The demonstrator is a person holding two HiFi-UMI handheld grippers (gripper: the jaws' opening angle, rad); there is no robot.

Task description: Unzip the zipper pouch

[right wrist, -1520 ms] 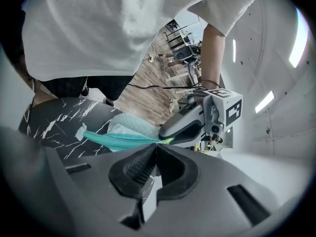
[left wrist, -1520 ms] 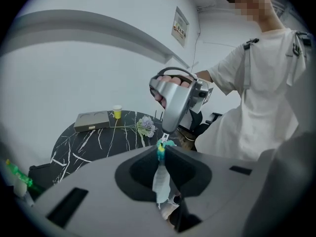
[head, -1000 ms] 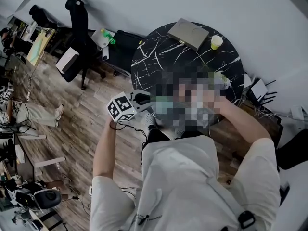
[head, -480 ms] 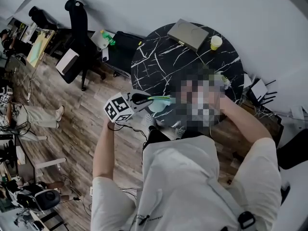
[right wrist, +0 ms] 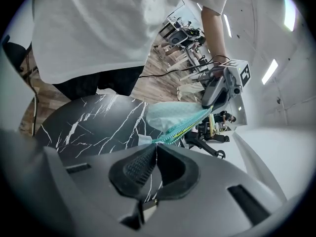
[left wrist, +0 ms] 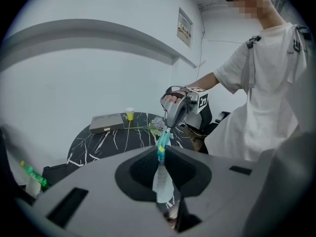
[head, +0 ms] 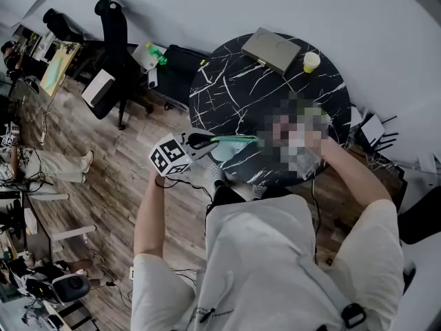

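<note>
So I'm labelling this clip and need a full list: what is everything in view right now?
zipper pouch: one, pale green with teal zipper, held between the two grippers at the table's near edge
table: one, black with white veins, round
box: one, grey, flat, far side of the table
cup: one, yellow, beside the box
flowers: one bunch, purplish, on the table
office chair: one, black, on the wood floor left of the table
bottle: one, green, between chair and table
left gripper: grey, shut on the pouch
right gripper: grey, shut on the pouch's zipper end
</note>
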